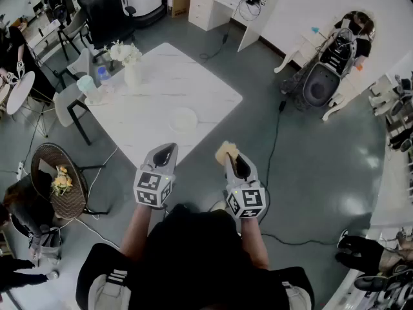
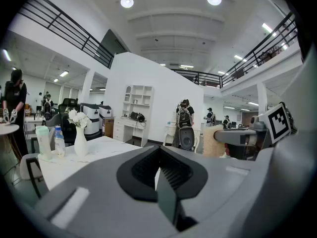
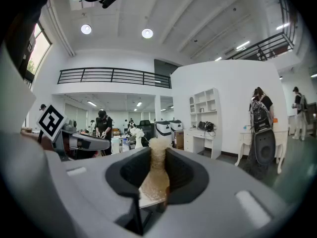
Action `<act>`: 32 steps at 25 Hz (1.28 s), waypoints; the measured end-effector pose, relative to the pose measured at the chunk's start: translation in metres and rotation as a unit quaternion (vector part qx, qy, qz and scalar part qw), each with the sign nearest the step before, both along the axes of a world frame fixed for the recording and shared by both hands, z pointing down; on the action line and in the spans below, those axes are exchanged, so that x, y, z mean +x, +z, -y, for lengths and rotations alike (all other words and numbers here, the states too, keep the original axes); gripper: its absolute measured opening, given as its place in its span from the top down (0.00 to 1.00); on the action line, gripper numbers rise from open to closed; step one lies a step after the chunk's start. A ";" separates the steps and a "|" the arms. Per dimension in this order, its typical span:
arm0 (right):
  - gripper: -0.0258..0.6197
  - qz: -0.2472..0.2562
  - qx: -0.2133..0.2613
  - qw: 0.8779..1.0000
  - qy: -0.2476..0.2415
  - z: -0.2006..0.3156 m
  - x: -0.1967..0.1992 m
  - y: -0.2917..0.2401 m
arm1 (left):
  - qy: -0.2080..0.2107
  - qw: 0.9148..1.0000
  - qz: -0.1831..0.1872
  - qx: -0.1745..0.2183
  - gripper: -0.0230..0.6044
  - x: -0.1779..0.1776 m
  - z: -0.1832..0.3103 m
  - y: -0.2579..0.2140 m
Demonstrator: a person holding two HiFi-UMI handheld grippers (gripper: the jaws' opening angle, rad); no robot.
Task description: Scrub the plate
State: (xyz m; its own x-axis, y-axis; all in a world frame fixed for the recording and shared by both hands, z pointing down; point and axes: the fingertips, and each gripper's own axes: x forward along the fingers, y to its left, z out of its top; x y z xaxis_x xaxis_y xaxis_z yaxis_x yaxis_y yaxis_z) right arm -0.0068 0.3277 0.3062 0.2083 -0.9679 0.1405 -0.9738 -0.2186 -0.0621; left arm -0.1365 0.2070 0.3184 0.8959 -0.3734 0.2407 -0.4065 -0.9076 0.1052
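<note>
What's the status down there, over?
Left gripper shut, empty. Right gripper shut on sponge. Plate bare on table, both grippers short of it. Nothing between.

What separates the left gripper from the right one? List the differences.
The left gripper is shut and empty; the right gripper is shut on a tan sponge. In the head view the left gripper overlaps the white table's near corner, while the right gripper shows against the grey floor. Both point forward.
</note>
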 end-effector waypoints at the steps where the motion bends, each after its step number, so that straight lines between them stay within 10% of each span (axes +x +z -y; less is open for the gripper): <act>1: 0.82 -0.003 -0.003 1.000 0.000 -0.002 0.000 0.001 | 0.000 1.000 0.000 0.000 0.95 0.000 -0.002 0.000; 32: 0.82 0.004 -0.014 0.998 -0.056 0.088 -0.015 0.012 | -0.068 0.997 0.013 -0.028 0.95 -0.038 0.062 0.032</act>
